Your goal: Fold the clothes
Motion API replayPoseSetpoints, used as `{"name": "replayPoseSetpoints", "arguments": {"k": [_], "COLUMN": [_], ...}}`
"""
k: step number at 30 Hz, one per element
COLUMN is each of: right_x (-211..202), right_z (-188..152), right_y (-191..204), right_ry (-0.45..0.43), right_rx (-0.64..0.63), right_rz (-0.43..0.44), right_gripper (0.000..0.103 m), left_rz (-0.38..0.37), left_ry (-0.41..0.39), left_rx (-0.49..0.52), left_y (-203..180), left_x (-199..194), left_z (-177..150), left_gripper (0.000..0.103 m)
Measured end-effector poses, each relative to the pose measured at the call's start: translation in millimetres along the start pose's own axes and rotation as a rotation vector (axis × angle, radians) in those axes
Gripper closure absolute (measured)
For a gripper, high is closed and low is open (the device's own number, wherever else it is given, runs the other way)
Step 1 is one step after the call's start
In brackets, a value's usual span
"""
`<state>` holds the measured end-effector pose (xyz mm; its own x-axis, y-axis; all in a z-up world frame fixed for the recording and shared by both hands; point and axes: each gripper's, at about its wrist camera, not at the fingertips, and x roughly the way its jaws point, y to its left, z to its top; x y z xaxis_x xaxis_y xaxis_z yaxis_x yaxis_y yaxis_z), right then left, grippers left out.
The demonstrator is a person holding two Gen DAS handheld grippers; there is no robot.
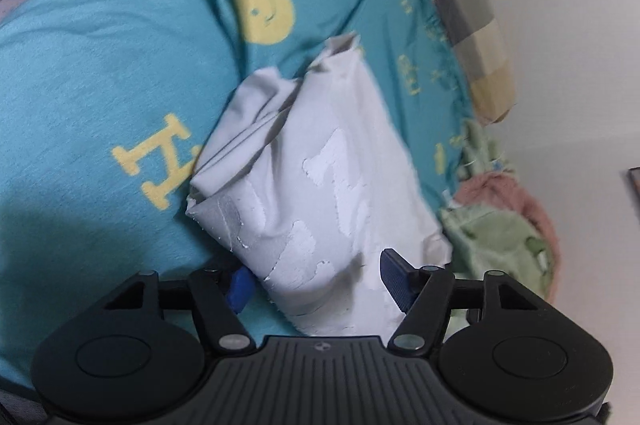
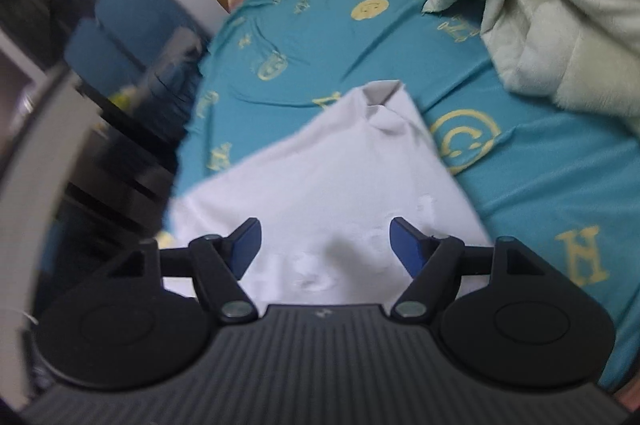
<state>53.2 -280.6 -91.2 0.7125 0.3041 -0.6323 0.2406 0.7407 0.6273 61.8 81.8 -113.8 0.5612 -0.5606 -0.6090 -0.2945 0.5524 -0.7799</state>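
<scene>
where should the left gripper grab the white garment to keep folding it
Judging from the left wrist view, take the white garment at its near edge, the flat hem lying between the open left gripper fingers, coming in low along the teal sheet. That edge lies thin and flat, while the far end is bunched into a raised, creased corner that would be harder to pinch cleanly.

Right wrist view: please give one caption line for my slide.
Open right gripper above a folded white garment on a teal bedsheet.
</scene>
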Motion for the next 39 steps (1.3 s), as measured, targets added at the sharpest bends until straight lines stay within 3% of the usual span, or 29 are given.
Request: {"name": "replayPoseSetpoints", "arguments": {"k": [2, 4, 6, 10, 14, 19, 23, 27, 35, 37, 38, 39], "right_x": [0, 8, 17, 34, 41, 57, 69, 69, 48, 46, 46, 45], "right_z": [-5, -18, -35, -57, -72, -80, -85, -83, -61, -57, -55, -54], "right_y": [-6, -11, -12, -13, -20, -24, -26, -36, -69, -74, -77, -77], "right_ry": [0.052, 0.146, 0.218, 0.3, 0.348, 0.368, 0.392, 0.345, 0.082, 0.041, 0.032, 0.023], "right_rx": [0.126, 0.271, 0.367, 0.492, 0.604, 0.678, 0.725, 0.77, 0.83, 0.832, 0.834, 0.826], "right_rz": [0.118, 0.255, 0.319, 0.339, 0.336, 0.337, 0.347, 0.317, 0.213, 0.182, 0.172, 0.16], "right_gripper": [0.029, 0.029, 0.029, 0.029, 0.029, 0.029, 0.029, 0.029, 0.03, 0.037, 0.044, 0.058], "left_rz": [-0.068, -0.069, -0.03, 0.051, 0.012, 0.0, -0.055, -0.131, -0.153, -0.152, -0.151, -0.148], "left_ry": [-0.023, -0.014, -0.001, 0.028, -0.004, -0.048, -0.078, -0.1, -0.107, -0.104, -0.102, -0.102], "left_rx": [0.011, 0.025, 0.04, -0.057, -0.168, -0.152, -0.089, -0.067, -0.065, -0.062, -0.061, -0.058], "left_y": [-5, -9, -11, 9, 21, 15, -3, -18, -27, -25, -24, -25], "left_x": [-7, -6, -2, 16, 18, 12, 6, 0, -5, -9, -10, -9], "left_z": [-1, -3, -5, -5, 3, 1, 4, 8, 6, 6, 6, 7], "left_gripper": [0.036, 0.03, 0.029, 0.032, 0.044, 0.068, 0.077, 0.081, 0.082, 0.082, 0.082, 0.082]}}
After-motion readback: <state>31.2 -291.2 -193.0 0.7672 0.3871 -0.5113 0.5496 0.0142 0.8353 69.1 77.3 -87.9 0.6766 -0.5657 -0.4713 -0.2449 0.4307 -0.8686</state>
